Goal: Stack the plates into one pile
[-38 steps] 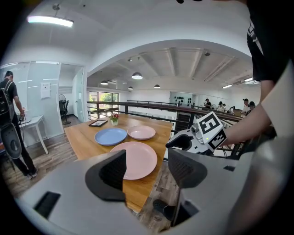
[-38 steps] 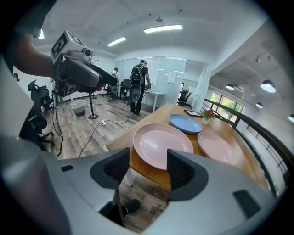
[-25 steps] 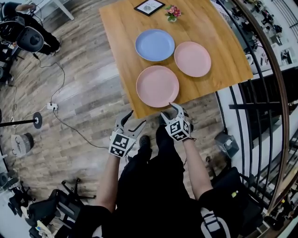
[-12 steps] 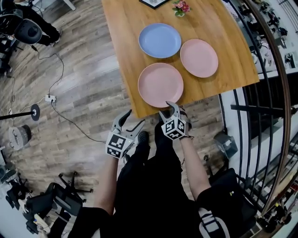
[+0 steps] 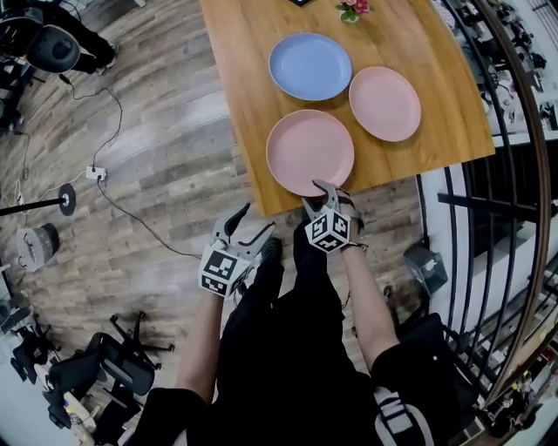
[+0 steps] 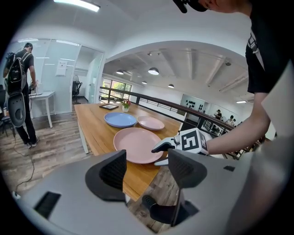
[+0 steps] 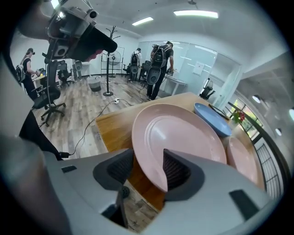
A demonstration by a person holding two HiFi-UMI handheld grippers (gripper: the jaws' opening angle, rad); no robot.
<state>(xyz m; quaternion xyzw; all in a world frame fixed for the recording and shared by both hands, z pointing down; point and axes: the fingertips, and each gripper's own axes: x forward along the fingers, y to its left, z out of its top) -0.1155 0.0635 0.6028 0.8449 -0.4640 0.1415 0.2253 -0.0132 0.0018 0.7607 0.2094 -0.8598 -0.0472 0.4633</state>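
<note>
Three plates lie apart on the wooden table (image 5: 244,104): a pink plate (image 5: 309,152) nearest me, a blue plate (image 5: 309,66) behind it, and a second pink plate (image 5: 384,103) to the right. My right gripper (image 5: 316,197) is at the near pink plate's front rim. Its jaws have just been closing, and in the right gripper view the rim of the pink plate (image 7: 179,135) stands between them, one jaw over the plate and one outside it. The plate still lies flat. My left gripper (image 5: 255,222) hangs open and empty over the floor, left of the table's corner.
A picture frame and a small pot of flowers (image 5: 352,7) stand at the table's far end. A black railing (image 5: 488,200) runs close along the right. Cables and a power strip (image 5: 96,174) lie on the floor to the left. A person (image 6: 20,92) stands farther off.
My right gripper has sunk and rolled, reaching the near pink plate's front rim. The left gripper has stayed about where it was.
</note>
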